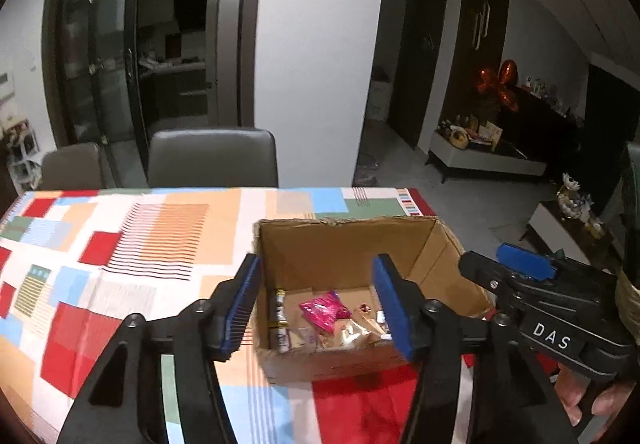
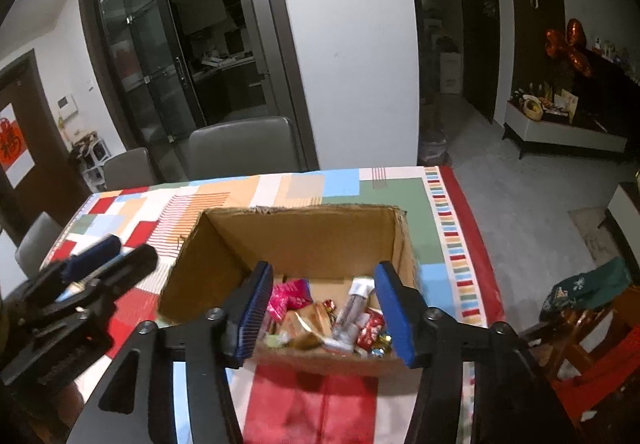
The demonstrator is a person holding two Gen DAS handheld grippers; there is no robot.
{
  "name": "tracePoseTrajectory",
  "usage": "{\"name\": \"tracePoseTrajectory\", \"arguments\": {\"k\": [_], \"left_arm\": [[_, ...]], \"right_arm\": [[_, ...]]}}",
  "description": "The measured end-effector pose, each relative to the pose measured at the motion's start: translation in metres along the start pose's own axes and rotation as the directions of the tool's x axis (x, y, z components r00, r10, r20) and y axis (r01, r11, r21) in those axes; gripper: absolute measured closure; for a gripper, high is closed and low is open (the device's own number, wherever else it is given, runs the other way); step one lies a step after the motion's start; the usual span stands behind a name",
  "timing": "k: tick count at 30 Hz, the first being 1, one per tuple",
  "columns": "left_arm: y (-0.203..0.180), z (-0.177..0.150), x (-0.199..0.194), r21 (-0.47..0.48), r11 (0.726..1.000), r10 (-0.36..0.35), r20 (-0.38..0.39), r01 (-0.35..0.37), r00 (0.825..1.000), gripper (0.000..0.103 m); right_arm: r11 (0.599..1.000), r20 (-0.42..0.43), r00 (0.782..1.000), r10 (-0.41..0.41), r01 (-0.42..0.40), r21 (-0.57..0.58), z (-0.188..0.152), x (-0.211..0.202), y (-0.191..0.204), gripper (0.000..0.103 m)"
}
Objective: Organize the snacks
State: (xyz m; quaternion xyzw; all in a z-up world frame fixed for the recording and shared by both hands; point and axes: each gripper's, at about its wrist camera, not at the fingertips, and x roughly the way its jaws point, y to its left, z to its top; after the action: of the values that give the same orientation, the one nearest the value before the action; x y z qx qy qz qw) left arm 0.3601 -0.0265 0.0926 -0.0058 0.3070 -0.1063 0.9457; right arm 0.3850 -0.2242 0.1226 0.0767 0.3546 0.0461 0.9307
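Plainly, both sets of fingers stand spread wide and hold nothing: the left gripper (image 1: 316, 308) and the right gripper (image 2: 320, 310) hover side by side above the near wall of the cardboard box (image 2: 304, 240), where the snacks (image 2: 320, 320) lie in a loose heap. A pink packet (image 1: 323, 311) sits on top, beside a silver tube (image 1: 279, 318).

The risk I see is crowding. Two grippers reaching into one narrow box could knock each other, or a finger could catch the torn rim and drag the light box across the cloth. Glossy wrappers may also slip from a pinch.

The surface (image 1: 132, 244) wears a patchwork cloth of red, blue and orange. Grey chairs (image 2: 244, 142) stand behind it, then glass doors (image 2: 140, 56) and a dim room.
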Motion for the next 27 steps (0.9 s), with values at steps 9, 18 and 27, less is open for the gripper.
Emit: {"name": "tracePoseTrajectory", "arguments": {"k": [9, 18, 27], "left_arm": [[-0.005, -0.023, -0.062, 0.045, 0.997, 0.055, 0.111, -0.061, 0.992, 0.025], [-0.014, -0.058, -0.123, 0.053, 0.994, 0.083, 0.193, -0.095, 0.978, 0.005], [-0.019, -0.1, -0.169, 0.04, 0.987, 0.139, 0.256, -0.154, 0.957, 0.0]], "right_arm": [[0.999, 0.06, 0.998, -0.016, 0.018, -0.039, -0.028, -0.051, 0.009, 0.035], [0.999, 0.139, 0.99, -0.008, 0.015, -0.051, -0.062, -0.107, 0.013, 0.019], [0.998, 0.185, 0.983, 0.007, 0.004, -0.058, -0.104, -0.147, 0.015, 0.017]]}}
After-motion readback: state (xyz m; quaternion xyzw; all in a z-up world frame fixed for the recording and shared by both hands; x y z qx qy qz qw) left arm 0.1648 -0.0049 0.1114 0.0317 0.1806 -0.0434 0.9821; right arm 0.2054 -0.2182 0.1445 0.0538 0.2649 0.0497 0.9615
